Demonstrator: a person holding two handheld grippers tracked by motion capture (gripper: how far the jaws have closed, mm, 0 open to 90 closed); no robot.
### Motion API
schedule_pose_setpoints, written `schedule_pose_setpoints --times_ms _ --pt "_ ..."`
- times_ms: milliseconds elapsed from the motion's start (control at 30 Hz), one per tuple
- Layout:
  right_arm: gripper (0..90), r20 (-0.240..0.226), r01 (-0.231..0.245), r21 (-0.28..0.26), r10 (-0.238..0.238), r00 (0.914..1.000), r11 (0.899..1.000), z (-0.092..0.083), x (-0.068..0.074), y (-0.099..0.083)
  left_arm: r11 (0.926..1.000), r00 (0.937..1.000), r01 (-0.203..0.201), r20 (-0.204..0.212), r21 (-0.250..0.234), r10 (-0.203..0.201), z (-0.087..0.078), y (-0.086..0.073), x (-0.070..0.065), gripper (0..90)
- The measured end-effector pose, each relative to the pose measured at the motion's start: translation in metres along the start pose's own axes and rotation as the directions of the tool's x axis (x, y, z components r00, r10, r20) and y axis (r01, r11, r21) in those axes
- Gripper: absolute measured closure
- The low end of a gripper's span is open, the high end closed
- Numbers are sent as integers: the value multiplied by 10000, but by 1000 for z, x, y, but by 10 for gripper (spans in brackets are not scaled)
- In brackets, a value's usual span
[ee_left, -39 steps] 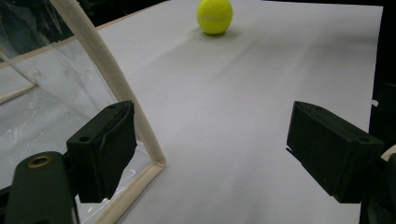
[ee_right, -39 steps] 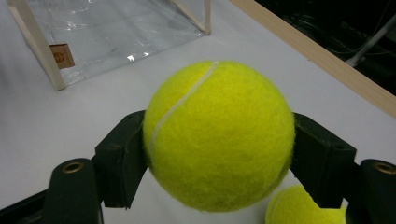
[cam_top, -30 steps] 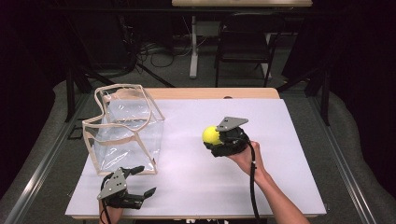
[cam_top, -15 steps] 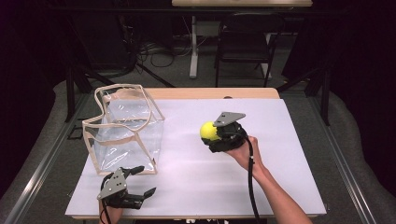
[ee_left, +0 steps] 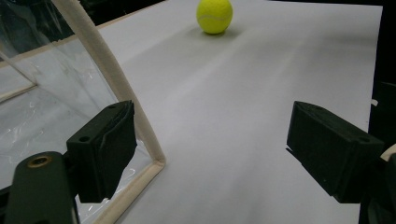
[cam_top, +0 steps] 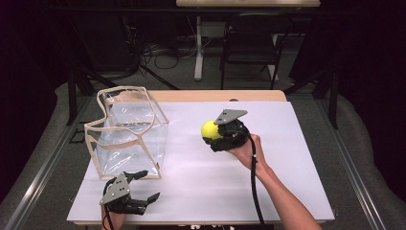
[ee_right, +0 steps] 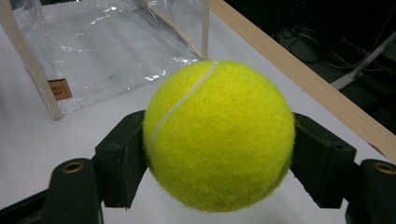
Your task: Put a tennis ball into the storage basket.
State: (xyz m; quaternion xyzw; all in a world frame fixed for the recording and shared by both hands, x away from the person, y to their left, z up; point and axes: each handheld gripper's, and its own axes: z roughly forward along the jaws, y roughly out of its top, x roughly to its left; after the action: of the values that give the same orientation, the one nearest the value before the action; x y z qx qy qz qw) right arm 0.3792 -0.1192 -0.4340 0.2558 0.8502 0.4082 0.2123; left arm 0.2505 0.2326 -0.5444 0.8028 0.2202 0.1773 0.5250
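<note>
A yellow tennis ball (cam_top: 208, 129) sits clamped between the jaws of my right gripper (cam_top: 214, 133), held a little above the white table top (cam_top: 201, 182) at centre right. In the right gripper view the ball (ee_right: 219, 135) bulges between both pads, with the right gripper (ee_right: 219, 156) shut on it. A clear plastic bag with beige trim (cam_top: 129, 139) stands open-topped at the left. My left gripper (cam_top: 149, 185) rests near the front edge, just in front of the bag, open and with nothing between its jaws. In the left gripper view the left gripper (ee_left: 210, 154) points past the bag's corner (ee_left: 140, 140).
A wooden table edge (cam_top: 215, 96) runs along the back of the white sheet. Beyond it stand a dark chair (cam_top: 249, 48) and floor cables. The black cable of the right gripper (cam_top: 253, 187) trails along the forearm. A small label (ee_right: 60, 89) marks the bag's wall.
The right gripper has carried the ball slightly up and to the left in the high view, toward the bag. The left gripper and the bag have stayed put.
</note>
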Motion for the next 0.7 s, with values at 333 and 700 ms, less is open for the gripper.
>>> schedule_pose_setpoints --times_ms 333,700 --pt "261 -57 110 28 -109 9999 9999 4 0 9 10000 10000 22 15 -17 -22 0 0 0 158" --pt "260 -125 176 56 -175 9998 9998 8 -1 18 10000 10000 27 -22 -20 -27 0 0 0 158"
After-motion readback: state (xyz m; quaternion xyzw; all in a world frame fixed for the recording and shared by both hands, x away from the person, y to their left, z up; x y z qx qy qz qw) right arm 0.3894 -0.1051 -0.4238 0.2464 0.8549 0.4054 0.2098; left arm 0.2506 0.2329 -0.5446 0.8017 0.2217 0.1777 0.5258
